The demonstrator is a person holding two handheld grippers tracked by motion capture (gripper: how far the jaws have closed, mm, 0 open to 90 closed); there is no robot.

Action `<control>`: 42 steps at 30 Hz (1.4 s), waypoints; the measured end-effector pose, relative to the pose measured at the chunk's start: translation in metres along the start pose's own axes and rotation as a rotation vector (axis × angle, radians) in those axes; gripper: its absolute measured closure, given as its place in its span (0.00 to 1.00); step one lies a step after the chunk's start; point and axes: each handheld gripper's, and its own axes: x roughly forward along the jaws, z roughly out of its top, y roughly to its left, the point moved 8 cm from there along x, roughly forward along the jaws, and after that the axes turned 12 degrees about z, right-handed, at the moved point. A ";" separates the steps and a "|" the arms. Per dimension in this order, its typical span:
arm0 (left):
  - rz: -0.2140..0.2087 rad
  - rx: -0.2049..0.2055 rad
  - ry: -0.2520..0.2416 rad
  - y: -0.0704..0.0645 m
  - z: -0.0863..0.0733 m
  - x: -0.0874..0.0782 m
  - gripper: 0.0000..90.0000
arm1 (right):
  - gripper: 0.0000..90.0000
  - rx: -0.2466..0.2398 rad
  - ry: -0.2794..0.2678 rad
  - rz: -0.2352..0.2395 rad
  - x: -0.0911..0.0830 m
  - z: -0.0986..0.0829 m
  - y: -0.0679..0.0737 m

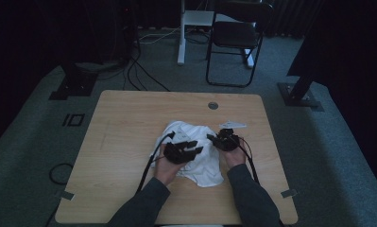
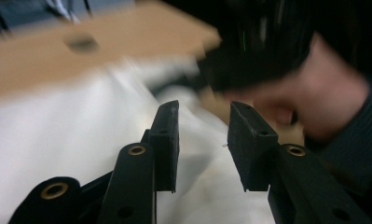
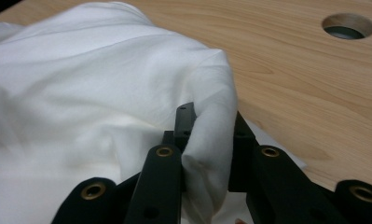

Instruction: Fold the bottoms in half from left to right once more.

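Pinching a fold of the white cloth [image 3: 81, 93], the right gripper [image 3: 207, 140] risks slipping; the left gripper [image 2: 202, 140] hovers with jaws apart, empty.

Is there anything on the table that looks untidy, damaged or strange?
Only the white cloth looks untidy: it lies crumpled in a heap near the middle of the table, not spread flat. The right claw pinches a fold of it, and the left claw is open above it. No tear, stain or spill is visible.

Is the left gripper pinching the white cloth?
No, the left gripper has its jaws apart with an open gap between them, just above the white cloth.
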 end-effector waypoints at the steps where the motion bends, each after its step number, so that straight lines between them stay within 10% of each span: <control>1: 0.000 0.000 0.000 0.000 0.000 0.000 0.71 | 0.88 0.000 0.000 0.000 0.000 0.000 0.000; 6: 0.114 -0.007 -0.053 0.048 0.030 -0.021 0.74 | 0.88 0.015 0.004 -0.002 0.002 -0.003 -0.005; 11: 0.164 -0.017 0.092 0.086 0.015 0.005 0.76 | 0.88 0.008 -0.001 0.000 0.002 -0.002 -0.006; 15: 0.085 0.044 0.228 0.076 -0.021 0.024 0.77 | 0.88 0.015 0.001 -0.007 0.001 -0.002 -0.011; 32: 0.056 0.036 0.209 0.047 -0.069 -0.011 0.81 | 0.89 0.044 -0.004 -0.035 -0.001 -0.006 -0.021; 42: 0.107 0.077 0.255 0.044 -0.080 0.012 0.82 | 0.89 0.062 -0.001 -0.055 0.002 -0.007 -0.028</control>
